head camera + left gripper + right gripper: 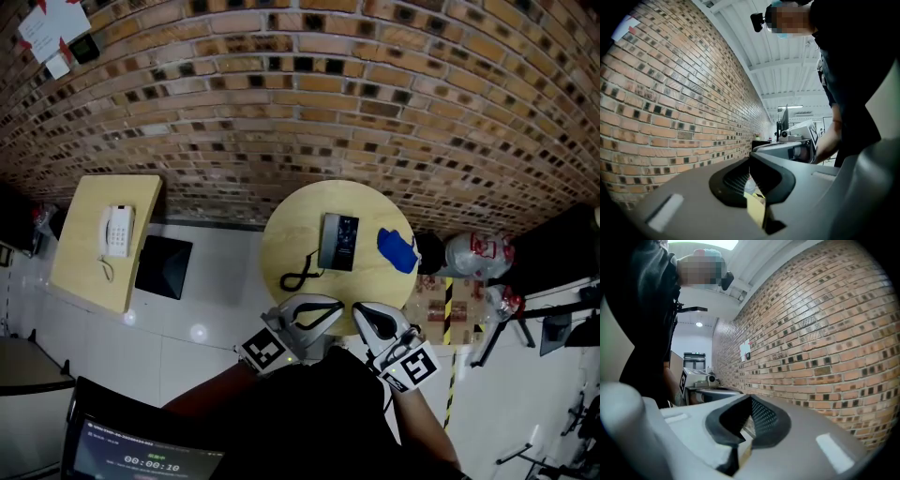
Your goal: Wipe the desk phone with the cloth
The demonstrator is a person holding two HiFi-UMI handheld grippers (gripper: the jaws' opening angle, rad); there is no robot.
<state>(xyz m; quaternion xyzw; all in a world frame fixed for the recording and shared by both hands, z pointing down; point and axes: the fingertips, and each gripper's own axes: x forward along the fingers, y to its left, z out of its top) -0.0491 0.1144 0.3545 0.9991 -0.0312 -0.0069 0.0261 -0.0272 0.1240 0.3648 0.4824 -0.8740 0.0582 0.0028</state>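
I see the desk phone (338,241) lying near the middle of the round table (291,234). The blue cloth (397,249) lies near it at the right edge, not touching it. At the near edge I hold the left gripper (330,309) and the right gripper (361,314), both with jaws closed together and nothing between them.

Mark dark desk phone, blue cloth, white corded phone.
dark rectangular desk phone (338,242): head view, body centre.
crumpled blue cloth (397,249): head view, fabric middle.
white corded phone (117,231): head view, body middle.
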